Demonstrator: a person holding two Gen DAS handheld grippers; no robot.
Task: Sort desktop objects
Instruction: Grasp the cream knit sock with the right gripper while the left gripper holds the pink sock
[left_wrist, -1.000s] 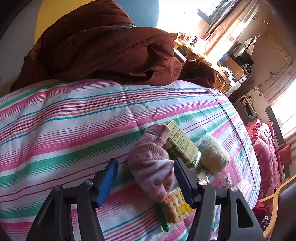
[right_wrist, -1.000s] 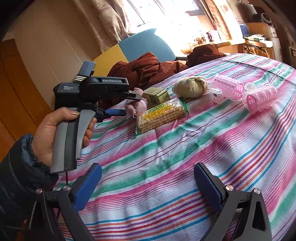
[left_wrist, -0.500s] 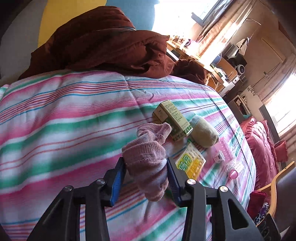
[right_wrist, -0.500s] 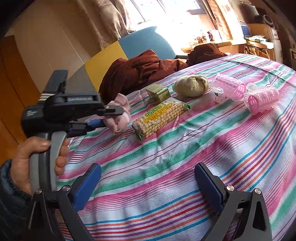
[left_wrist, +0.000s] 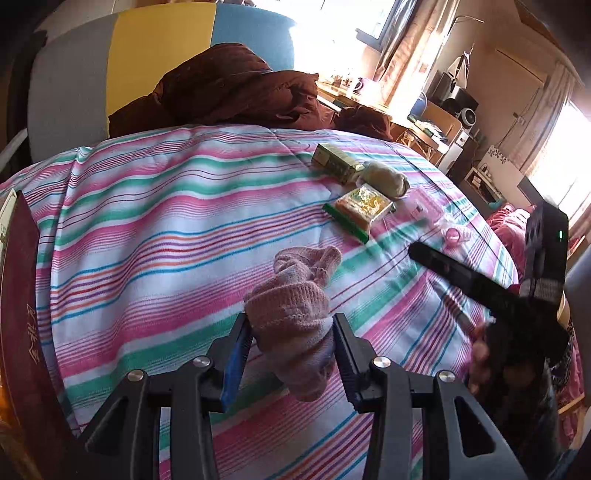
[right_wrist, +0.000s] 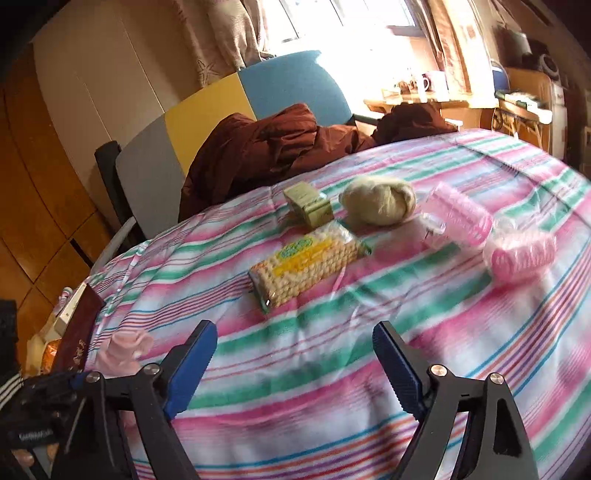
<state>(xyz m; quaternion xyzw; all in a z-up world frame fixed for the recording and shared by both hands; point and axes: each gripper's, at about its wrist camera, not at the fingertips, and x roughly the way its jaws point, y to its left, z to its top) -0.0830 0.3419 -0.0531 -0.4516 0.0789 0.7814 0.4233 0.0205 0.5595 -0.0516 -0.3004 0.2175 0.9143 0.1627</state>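
Presently catalogued, left wrist view: the left gripper (left_wrist: 291, 354), black with blue pads, is clamping a pink knitted sock (left_wrist: 291, 314) between its two fingers; the sock's bundled body is bulging above the pads while its loose end is hanging below them, over the pink, green and white striped quilt (left_wrist: 166, 229).

At 1 o'clock from the sock, well apart from it, a transparent packet of yellow biscuits (left_wrist: 360, 212) is lying flat on the quilt. Just beyond the packet, a small green and cream cardboard box (left_wrist: 334, 162) is lying beside a rolled cream-coloured sock (left_wrist: 386, 179). A crumpled dark brown garment (left_wrist: 236, 92) is lying at 12 o'clock, at the quilt's far edge. A dark red book (left_wrist: 22, 295) is showing at 9 o'clock by the quilt's edge.

At 3 o'clock the right gripper (right_wrist: 295, 365) is appearing as a dark body held in a hand (left_wrist: 480, 362). In the right wrist view its jaws are standing wide apart with nothing between them, hovering above the quilt, with the biscuit packet at 12 o'clock. Two pink plastic hair rollers (right_wrist: 521, 258) are lying at 2 o'clock, blurred. The pink sock is appearing at 9 o'clock, next to the book.
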